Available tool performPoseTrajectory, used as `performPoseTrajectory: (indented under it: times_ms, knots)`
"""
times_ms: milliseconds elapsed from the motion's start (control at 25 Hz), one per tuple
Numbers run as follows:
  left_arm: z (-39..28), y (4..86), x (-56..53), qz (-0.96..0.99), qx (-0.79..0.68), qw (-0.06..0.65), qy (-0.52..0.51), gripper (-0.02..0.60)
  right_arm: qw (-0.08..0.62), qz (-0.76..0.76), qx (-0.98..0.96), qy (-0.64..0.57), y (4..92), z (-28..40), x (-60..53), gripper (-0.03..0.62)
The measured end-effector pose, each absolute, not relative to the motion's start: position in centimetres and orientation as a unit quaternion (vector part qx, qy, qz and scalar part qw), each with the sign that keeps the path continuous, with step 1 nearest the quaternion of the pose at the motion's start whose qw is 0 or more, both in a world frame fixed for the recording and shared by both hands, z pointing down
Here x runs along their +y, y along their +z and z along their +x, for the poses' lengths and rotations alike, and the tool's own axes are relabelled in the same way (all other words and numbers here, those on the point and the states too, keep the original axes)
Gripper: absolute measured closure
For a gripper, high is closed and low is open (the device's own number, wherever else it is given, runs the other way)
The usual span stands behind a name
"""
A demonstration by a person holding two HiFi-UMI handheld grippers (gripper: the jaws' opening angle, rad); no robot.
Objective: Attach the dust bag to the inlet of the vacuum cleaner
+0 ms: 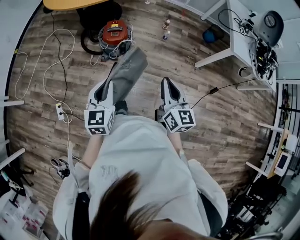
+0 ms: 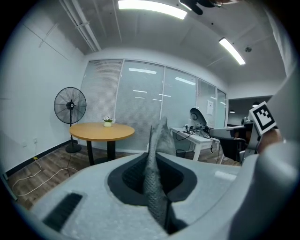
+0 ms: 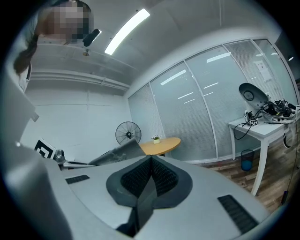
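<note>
Head view: wood floor (image 1: 187, 61) mostly open ahead of both tools, approx 12 to 3 o'clock. The edges are a round bench (image 1: 70, 3) rim at 11–12 o'clock along the top, a white bench (image 1: 236, 44) w/ legs at 2 o'clock, and racks at the far right. White cable loops (image 1: 51, 56) clutter the 9–10 o'clock side, w/ a power strip (image 1: 59, 111) at 8 o'clock of the left tool (image 1: 110, 83). A black lead (image 1: 213, 90) crosses the floor at 3 o'clock of the right tool (image 1: 168, 80). The left tool's jaws stand narrow, clamped on the grey dust bag (image 1: 127, 70). The bag sticks out past the tips toward 1 o'clock, clear of the floor. In the left gripper view the fabric stands upright between the pads. The right tool's jaws are pressed together w/ nothing between them. It sits at 3 o'clock of the left tool, apart from the bag. The vacuum cleaner (image 1: 115, 33), red-orange top, is on the floor at 12 o'clock of the left tool, beyond the bag's far end and not touching it. Count: 2 tools, 1 dust bag, 1 vacuum cleaner, 2 small bottles (image 1: 166, 24) at 1 o'clock, 1 fan (image 2: 70, 107), 1 power strip, 2 benches.
</note>
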State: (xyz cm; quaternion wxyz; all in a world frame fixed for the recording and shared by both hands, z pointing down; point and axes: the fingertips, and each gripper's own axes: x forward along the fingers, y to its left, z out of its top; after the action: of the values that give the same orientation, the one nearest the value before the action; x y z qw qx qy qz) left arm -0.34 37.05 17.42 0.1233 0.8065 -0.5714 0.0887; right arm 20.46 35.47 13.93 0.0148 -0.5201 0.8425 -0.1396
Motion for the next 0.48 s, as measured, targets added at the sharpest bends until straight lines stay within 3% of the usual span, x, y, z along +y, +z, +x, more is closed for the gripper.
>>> performPoseTrajectory:
  times_ms: [480]
  knots:
    - [-7.3, 18.3, 28.7, 0.814, -0.557, 0.122, 0.108, 0.545, 0.030, -0.537, 0.830, -0.149, 13.8, 14.5, 27.7, 0.592]
